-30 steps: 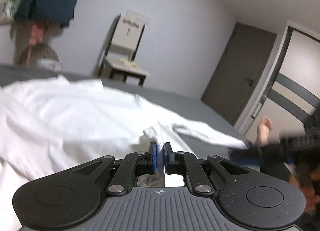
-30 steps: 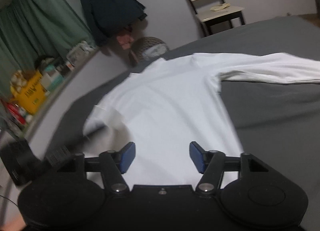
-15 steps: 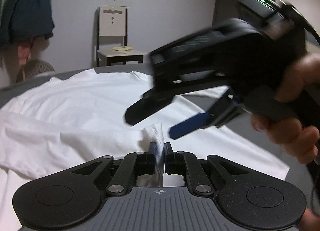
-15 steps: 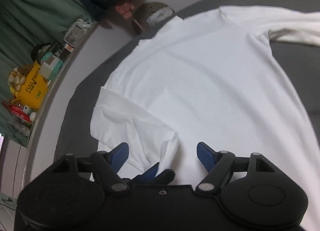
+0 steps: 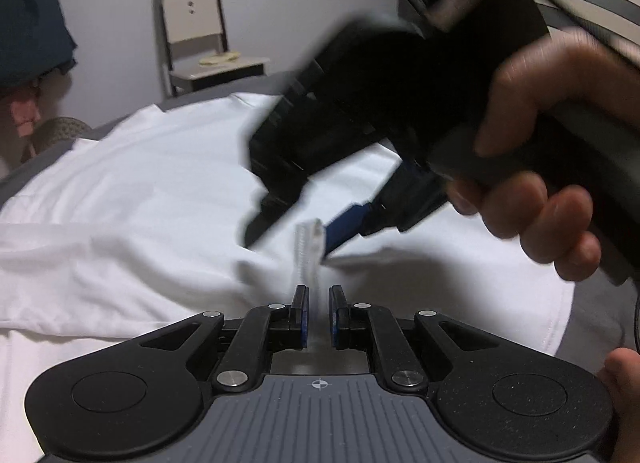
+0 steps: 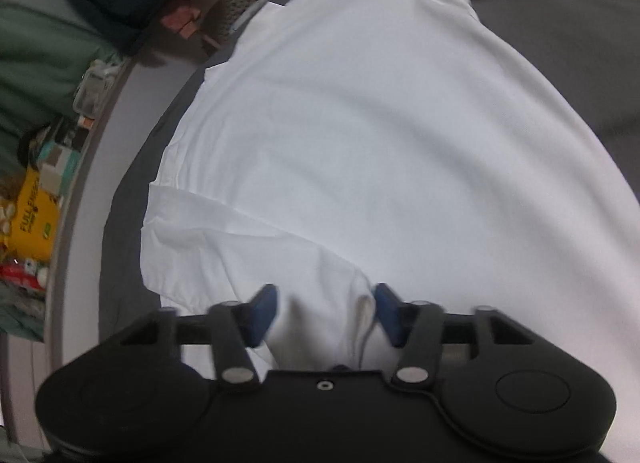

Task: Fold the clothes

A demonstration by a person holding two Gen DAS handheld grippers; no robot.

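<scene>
A white long-sleeved shirt (image 6: 380, 151) lies spread on a grey bed (image 6: 568, 55). The left gripper (image 5: 318, 315) has its blue pads slightly parted around a raised fold of the shirt, the sleeve cuff (image 5: 308, 247) (whether they still pinch it is unclear). Just ahead, the right gripper (image 6: 326, 313) stands wide open, its fingers either side of the same cuff. A chair (image 5: 200, 35) stands far beyond.

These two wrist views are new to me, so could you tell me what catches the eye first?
The white shirt spread over the grey bed fills both views. In the left wrist view, the left gripper pinches a raised cuff of it, while the right gripper, blurred and open, comes in from the upper right around that fabric. A chair stands against the far wall.
</scene>
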